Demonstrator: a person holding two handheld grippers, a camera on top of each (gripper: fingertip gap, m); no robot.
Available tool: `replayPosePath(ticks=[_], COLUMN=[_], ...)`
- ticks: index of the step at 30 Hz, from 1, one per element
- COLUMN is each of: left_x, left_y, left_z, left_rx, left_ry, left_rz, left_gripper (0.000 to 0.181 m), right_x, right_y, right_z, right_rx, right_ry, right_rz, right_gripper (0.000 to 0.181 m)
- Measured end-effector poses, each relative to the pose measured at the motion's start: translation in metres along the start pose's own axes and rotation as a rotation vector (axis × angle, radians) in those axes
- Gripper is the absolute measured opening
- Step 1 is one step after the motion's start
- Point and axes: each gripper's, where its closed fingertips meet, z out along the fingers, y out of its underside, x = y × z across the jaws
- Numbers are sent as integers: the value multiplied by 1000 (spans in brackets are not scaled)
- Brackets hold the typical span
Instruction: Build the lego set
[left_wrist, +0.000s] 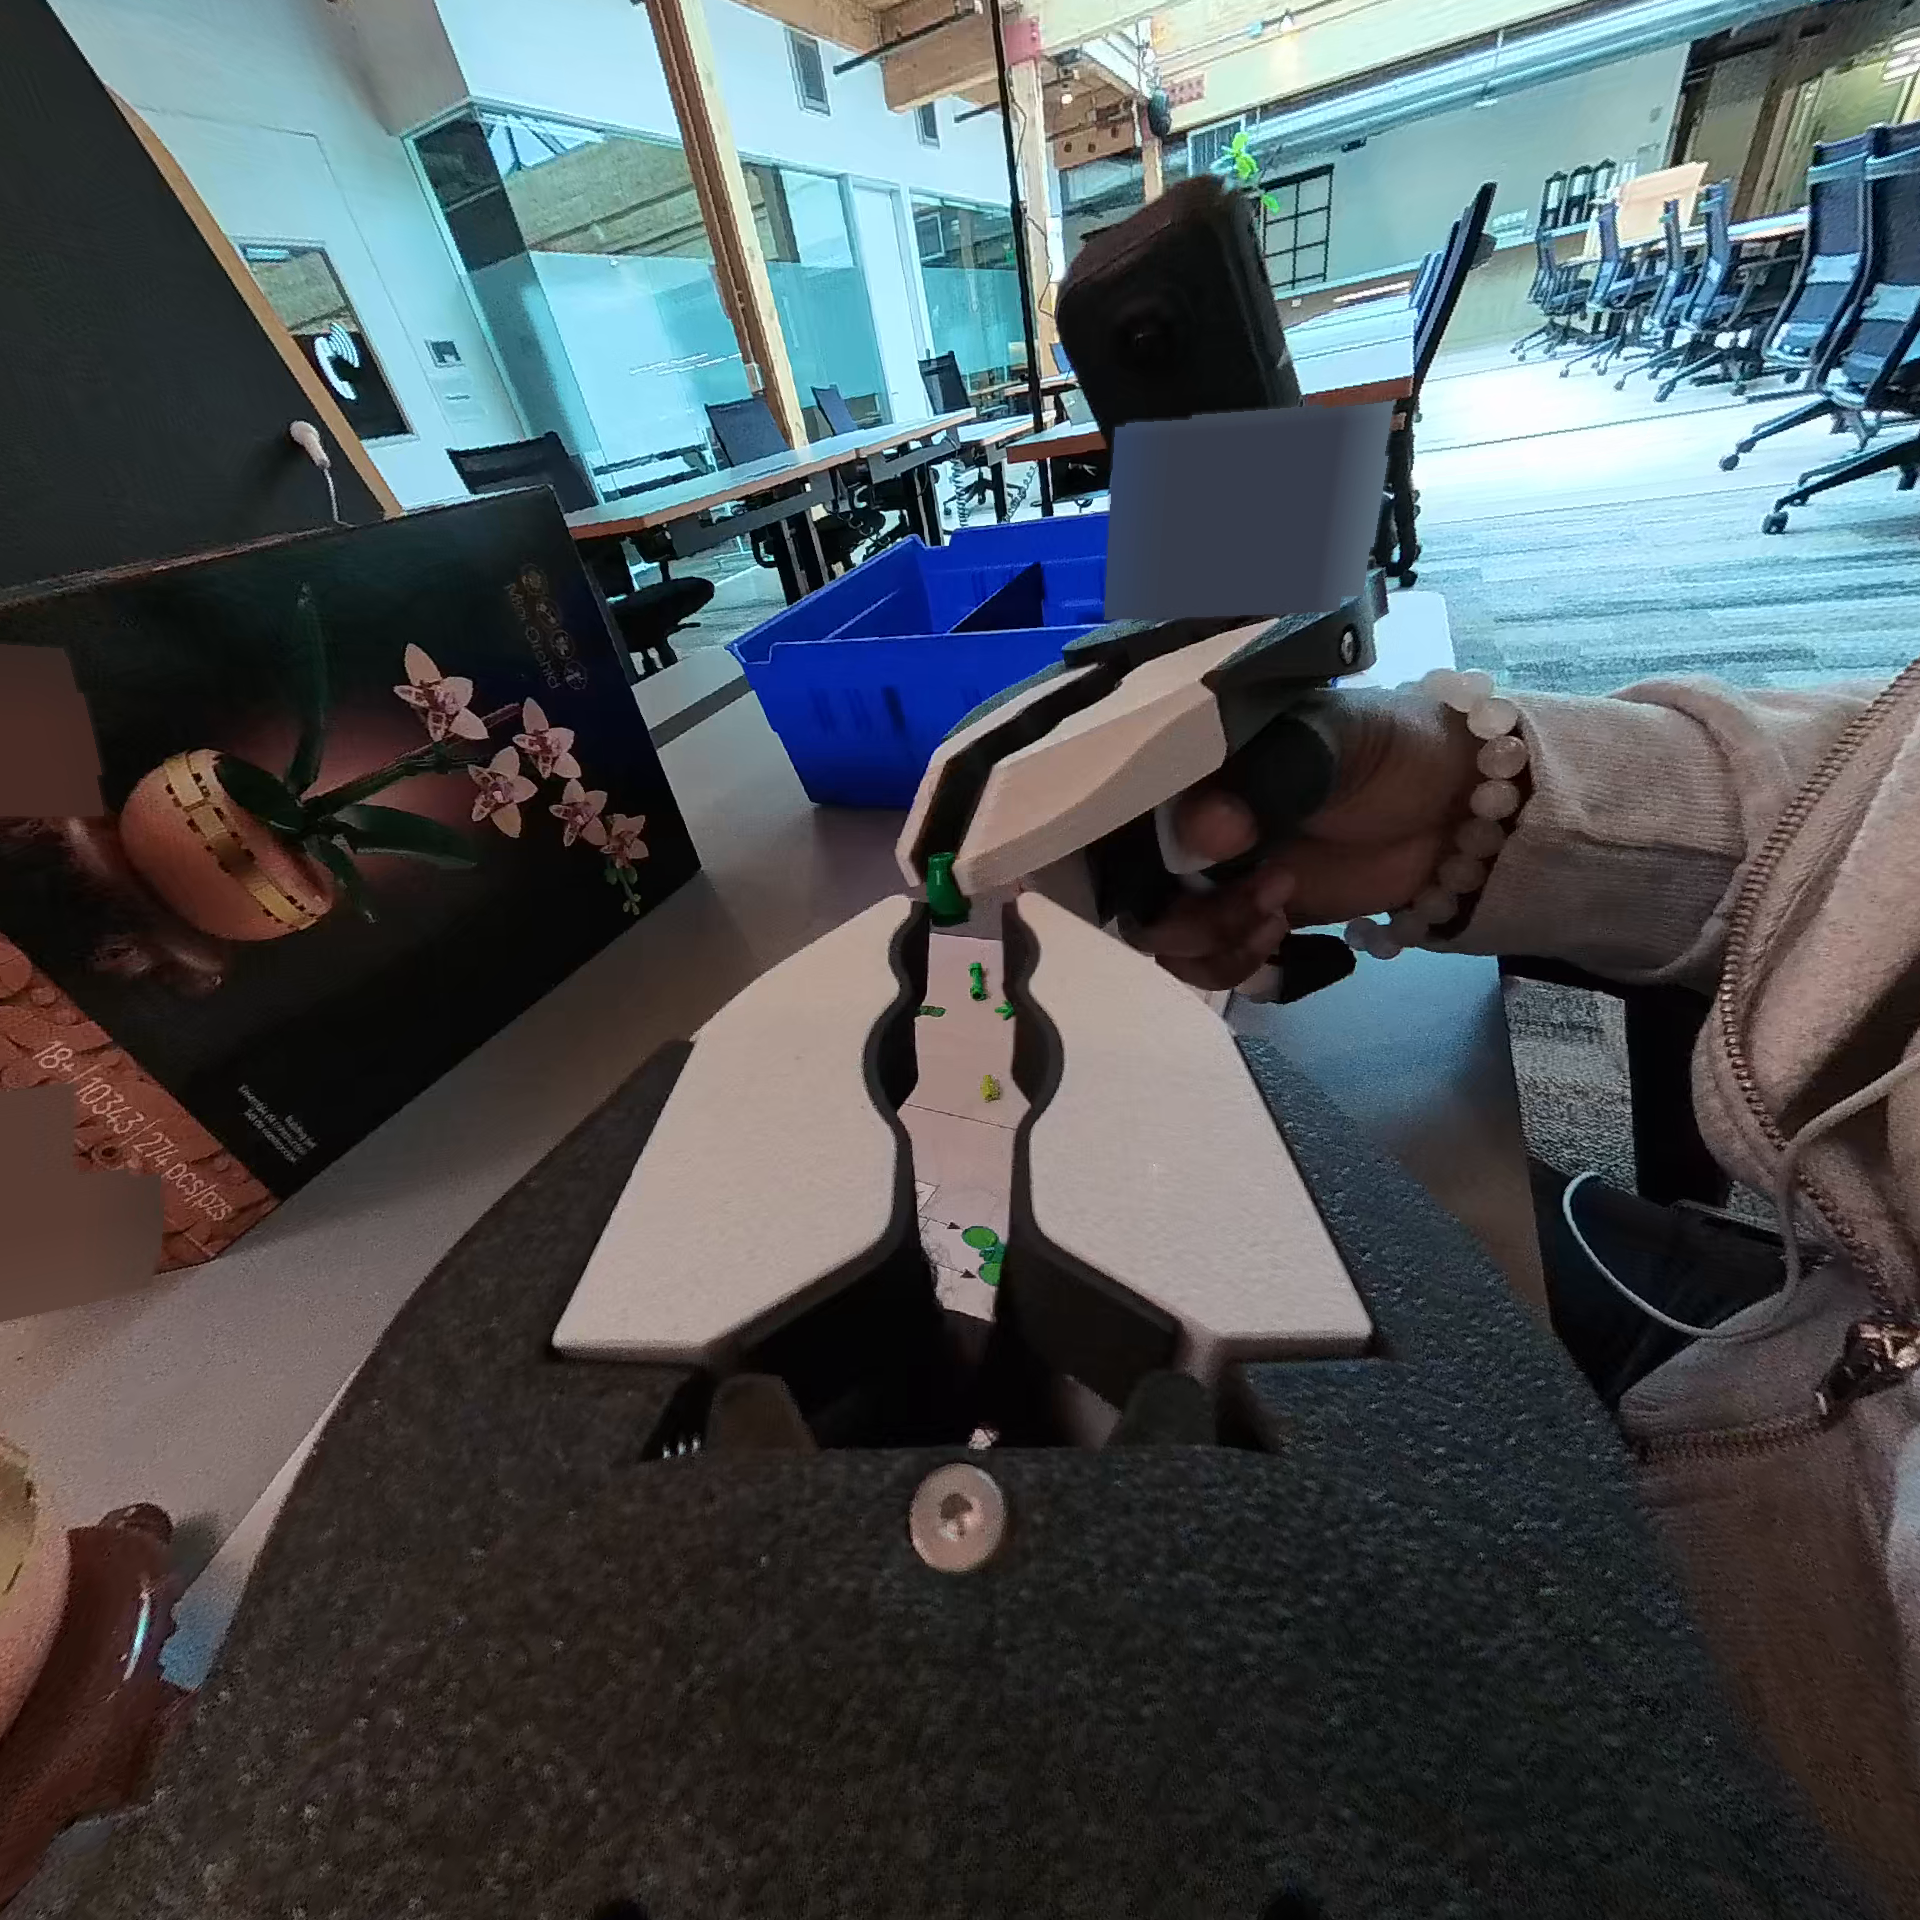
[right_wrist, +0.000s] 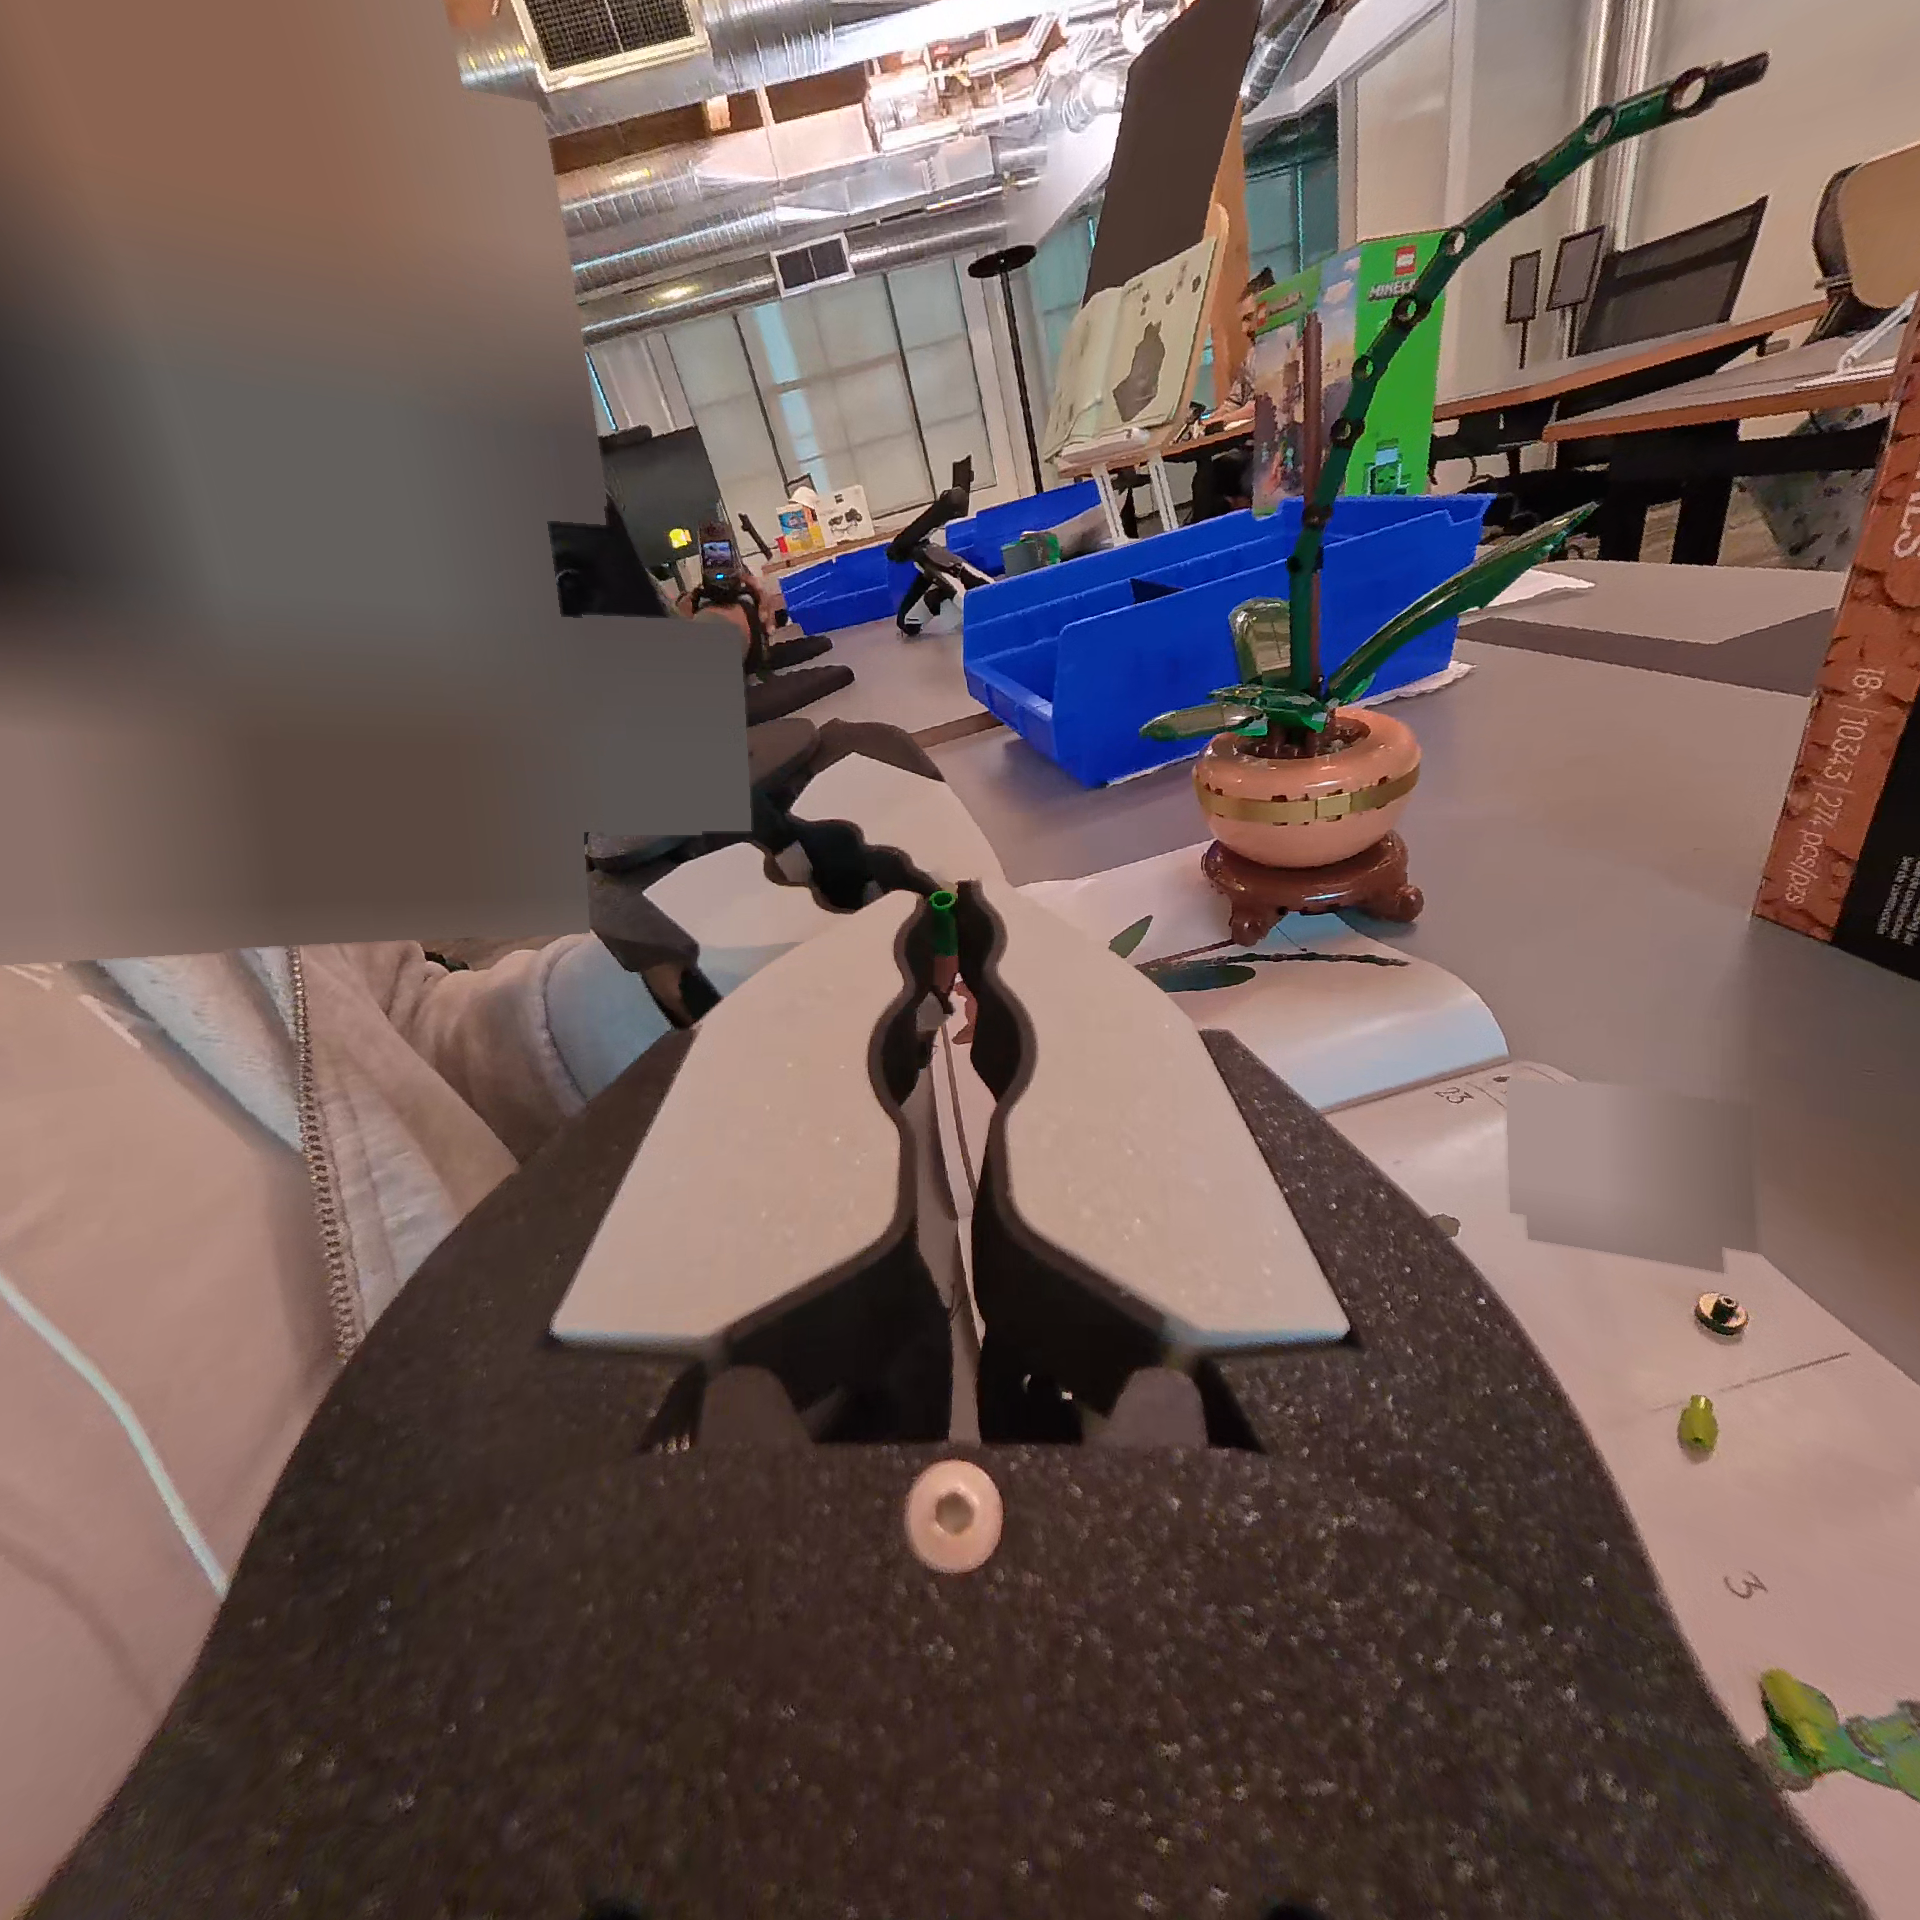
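My right gripper (right_wrist: 940, 909) is shut on a small green-and-brown stem piece (right_wrist: 943, 940) held in the air above the table. It also shows in the left wrist view (left_wrist: 935, 883), held by a hand and coming in from the right. My left gripper (left_wrist: 958, 916) meets it tip to tip, jaws nearly together around the bottom of the same green piece (left_wrist: 945, 894). It also shows in the right wrist view (right_wrist: 920, 883), coming from the left. The orchid model, a pink pot (right_wrist: 1304, 790) with a long green stem (right_wrist: 1382, 343), stands farther off at right.
The set's box (left_wrist: 343, 831) stands at left and shows at the right edge too (right_wrist: 1849, 779). Blue bins (right_wrist: 1195, 644) are behind. An open booklet (right_wrist: 1351, 1039) and a white sheet hold loose pieces: a lime piece (right_wrist: 1696, 1436), a round dark piece (right_wrist: 1720, 1314), a green heap (right_wrist: 1818, 1735). The grippers are tip to tip, or close to it. From either gripper's tips it is about 20 cm to the pink pot (right_wrist: 1304, 790).
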Motion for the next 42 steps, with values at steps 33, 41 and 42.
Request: replayPosePath(ticks=[33, 41, 42], left_x=[-8, -7, -7], left_y=[16, 15, 15], left_z=[-37, -38, -38], left_rx=[84, 94, 93], left_ry=[106, 97, 98], left_rz=[-272, -251, -251], left_gripper=[6, 6, 6], right_x=[111, 154, 155], right_y=[60, 77, 77], right_z=[-52, -37, -37], right_rx=[-635, -826, -824], right_ry=[564, 512, 509], right_rz=[-31, 22, 22], right_gripper=[26, 18, 18])
